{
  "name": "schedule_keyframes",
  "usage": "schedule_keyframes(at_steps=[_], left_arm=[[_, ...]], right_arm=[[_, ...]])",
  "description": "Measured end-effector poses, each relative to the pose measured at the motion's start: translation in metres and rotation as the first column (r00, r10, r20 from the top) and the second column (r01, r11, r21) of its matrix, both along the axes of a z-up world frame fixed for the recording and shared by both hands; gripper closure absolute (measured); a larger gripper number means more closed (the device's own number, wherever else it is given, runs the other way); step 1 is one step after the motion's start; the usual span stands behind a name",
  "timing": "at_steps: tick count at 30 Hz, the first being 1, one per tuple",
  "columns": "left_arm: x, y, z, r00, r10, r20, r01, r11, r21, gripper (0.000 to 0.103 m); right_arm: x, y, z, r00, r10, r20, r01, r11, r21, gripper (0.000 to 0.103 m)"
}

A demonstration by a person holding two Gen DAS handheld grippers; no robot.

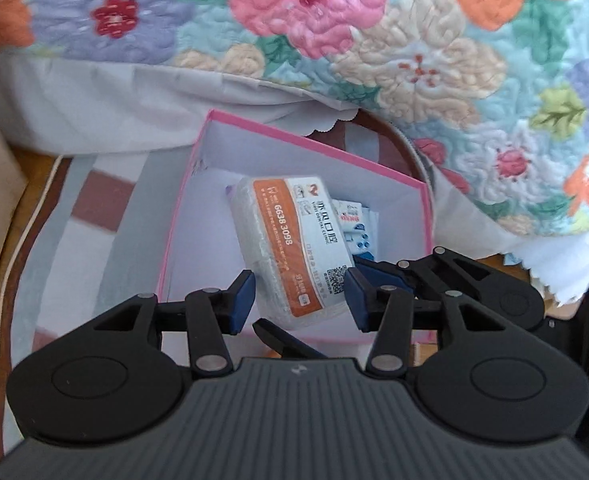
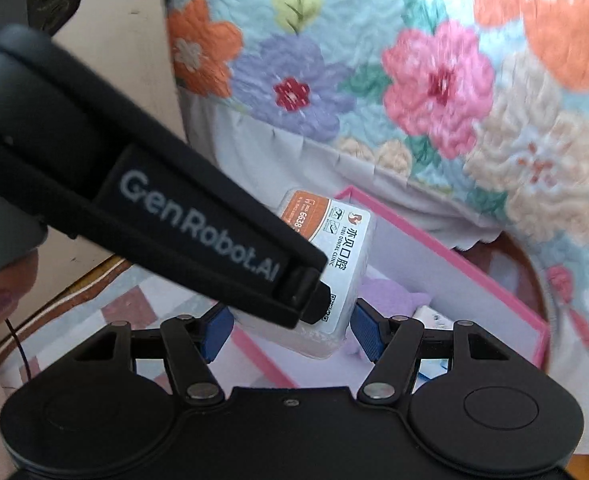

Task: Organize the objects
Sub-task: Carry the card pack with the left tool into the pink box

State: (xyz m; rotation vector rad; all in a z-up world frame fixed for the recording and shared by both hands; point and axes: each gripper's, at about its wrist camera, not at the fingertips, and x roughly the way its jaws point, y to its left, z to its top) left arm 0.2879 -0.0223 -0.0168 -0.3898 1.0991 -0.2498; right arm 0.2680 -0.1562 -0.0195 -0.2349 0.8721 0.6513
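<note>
The box (image 1: 314, 142) has pink edges and white walls. The packet (image 1: 294, 236) is white with an orange band. The quilt (image 1: 434, 60) bears pink, orange and lilac flowers on pale blue.

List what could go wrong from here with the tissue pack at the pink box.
1. The plastic-wrapped tissue pack with the orange and white label sits tilted between the left tool's pads. Whether they grip it is unclear, so it could slip or land crooked in the pink-rimmed white cardboard box.
2. The right tool straddles the same pack, and the left tool crosses close in front of it, so they may collide.
</note>
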Motion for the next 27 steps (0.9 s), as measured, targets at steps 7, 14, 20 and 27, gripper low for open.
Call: schedule_keyframes(at_steps=[7,14,20,27], left_arm=[[0.028,-0.009,-0.050,0.997,-0.006,-0.076,0.005,1.000,-0.009,0.055],[0.048,-0.022,-0.072,0.983,-0.122,-0.135,0.135,0.986,0.094,0.055],[0.071,-0.029,-0.095,0.964,-0.142,-0.224,0.178,0.973,0.148,0.055],[0.075,-0.030,-0.112,0.950,-0.131,-0.282,0.175,0.975,0.134,0.058]], right_arm=[[0.029,-0.027,-0.055,0.990,-0.049,-0.135,0.066,0.990,0.121,0.034],[0.049,-0.027,-0.090,0.981,-0.004,-0.194,0.031,0.990,0.138,0.034],[0.077,-0.024,-0.116,0.940,0.036,-0.339,0.015,0.989,0.148,0.034],[0.083,-0.018,-0.130,0.911,0.030,-0.411,0.011,0.995,0.096,0.035]])
